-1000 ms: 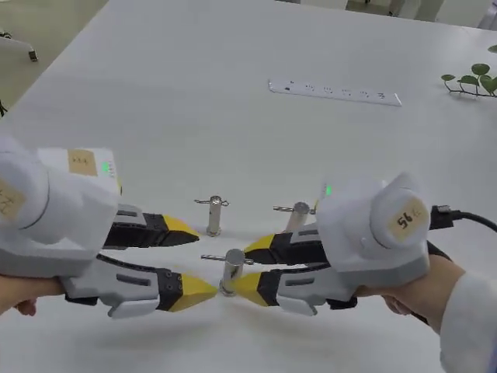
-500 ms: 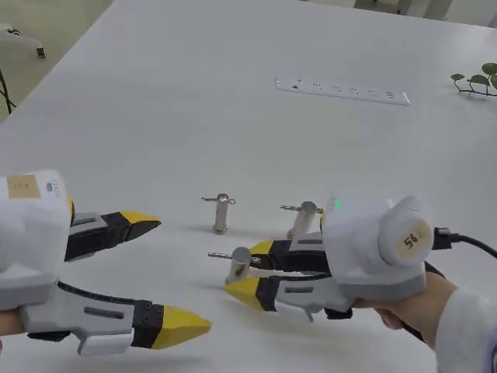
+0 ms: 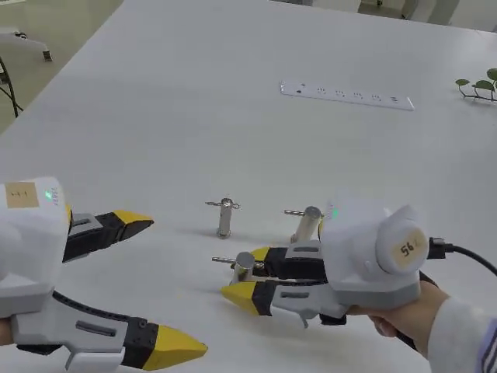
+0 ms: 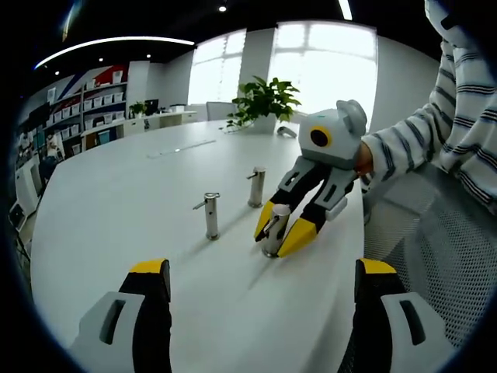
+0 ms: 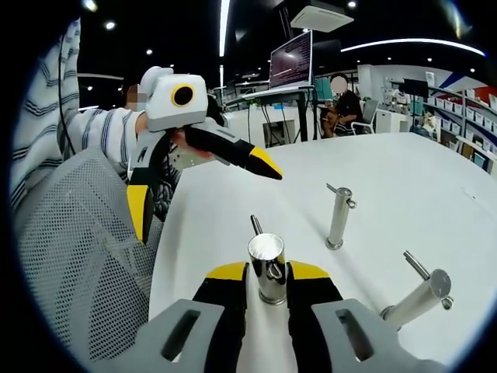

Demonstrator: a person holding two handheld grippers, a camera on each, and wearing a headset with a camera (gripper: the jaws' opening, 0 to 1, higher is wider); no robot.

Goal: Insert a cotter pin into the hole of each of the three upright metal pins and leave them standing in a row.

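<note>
Head view: we looked down from close above the table | left gripper view: low, we faced the right gripper | right gripper view: low, we faced back | all shared the front metal pin.

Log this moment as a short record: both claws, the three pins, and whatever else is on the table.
Right claw: shut on front pin
Left claw: open, holding nothing, apart from the pins
Left rear pin: standing free
Right rear pin: standing free
Cotter pins: one through the top of each pin
Table: white; power strip and plant on the far side
</note>
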